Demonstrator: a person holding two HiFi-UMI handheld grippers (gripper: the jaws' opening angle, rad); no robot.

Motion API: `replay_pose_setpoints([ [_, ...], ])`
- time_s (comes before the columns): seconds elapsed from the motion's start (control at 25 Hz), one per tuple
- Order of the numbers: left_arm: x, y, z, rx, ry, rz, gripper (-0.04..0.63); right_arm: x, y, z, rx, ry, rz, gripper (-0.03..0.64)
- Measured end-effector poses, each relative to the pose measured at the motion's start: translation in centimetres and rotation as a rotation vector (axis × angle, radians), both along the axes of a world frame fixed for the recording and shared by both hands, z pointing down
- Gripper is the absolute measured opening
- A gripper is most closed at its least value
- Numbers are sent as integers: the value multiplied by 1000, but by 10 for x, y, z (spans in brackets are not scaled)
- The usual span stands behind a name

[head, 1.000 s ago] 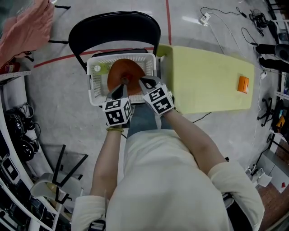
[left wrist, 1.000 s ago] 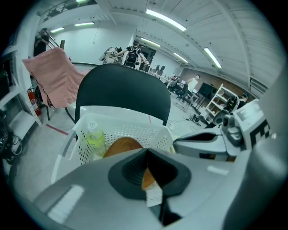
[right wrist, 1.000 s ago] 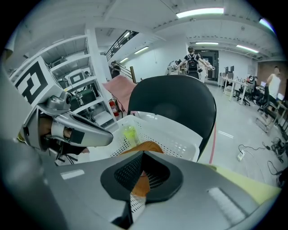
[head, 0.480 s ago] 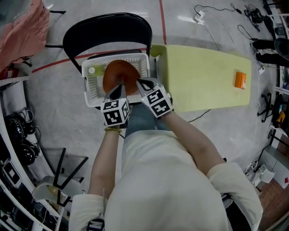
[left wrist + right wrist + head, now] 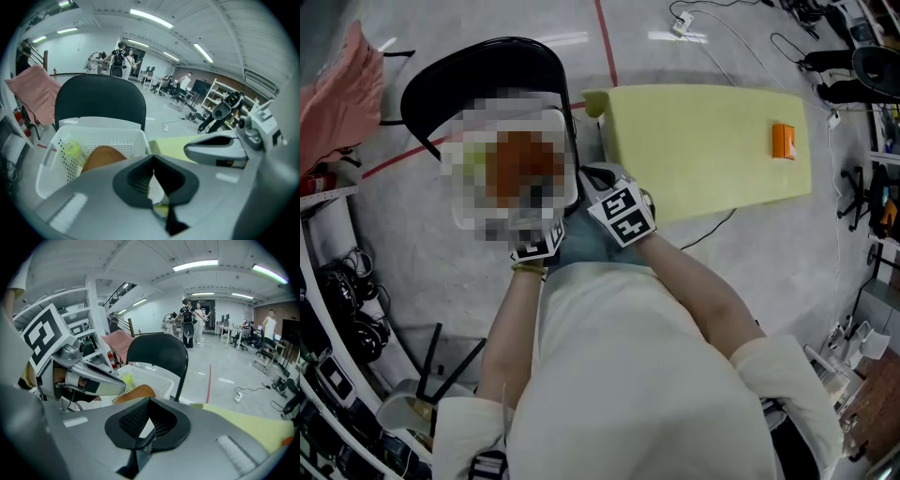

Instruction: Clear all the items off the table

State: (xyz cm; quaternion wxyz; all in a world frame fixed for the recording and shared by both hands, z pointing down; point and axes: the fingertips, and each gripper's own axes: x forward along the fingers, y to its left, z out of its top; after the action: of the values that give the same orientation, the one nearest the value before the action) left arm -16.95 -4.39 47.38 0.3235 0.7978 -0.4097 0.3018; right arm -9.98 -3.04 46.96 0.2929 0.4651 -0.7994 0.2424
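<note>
- Table (image 5: 703, 141), yellow-green, fills 1 to 2 o'clock of the head view. One small orange block (image 5: 782, 142) sits on it near its 3 o'clock end.
- Same view: we note the right gripper (image 5: 602, 183) at about centre, marker cube up, just beside the table's near left corner and well apart from the block. A black chair (image 5: 483, 66) stands at 11 o'clock, near the table's left end.
- Left gripper view: the left gripper (image 5: 154, 187) has its jaws together, and we make out nothing clamped between the pads. At 9 to 10 o'clock a white perforated basket (image 5: 112, 138) sits in front of the chair back. It holds a brown rounded item (image 5: 101, 157) and a yellow-green item (image 5: 72, 150). The table shows as a pale strip past the basket's right corner, and the right gripper's tip comes in at 3 o'clock.
- Right gripper view: jaws together here too, holding nothing that we can see. The left gripper lies at 9 o'clock, near the basket's rim. The chair back is at 12 o'clock and the table runs off toward 4 o'clock.
</note>
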Motion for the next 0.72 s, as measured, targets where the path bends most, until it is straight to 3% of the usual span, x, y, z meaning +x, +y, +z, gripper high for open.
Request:
replay_pose_setpoints([
  [0.4, 99, 59, -17, 20, 7, 148, 9, 95, 70, -16, 25, 6, 138, -2],
  [0.72, 173, 110, -29, 53, 0, 280, 9, 177, 131, -27, 57, -4, 315, -2],
])
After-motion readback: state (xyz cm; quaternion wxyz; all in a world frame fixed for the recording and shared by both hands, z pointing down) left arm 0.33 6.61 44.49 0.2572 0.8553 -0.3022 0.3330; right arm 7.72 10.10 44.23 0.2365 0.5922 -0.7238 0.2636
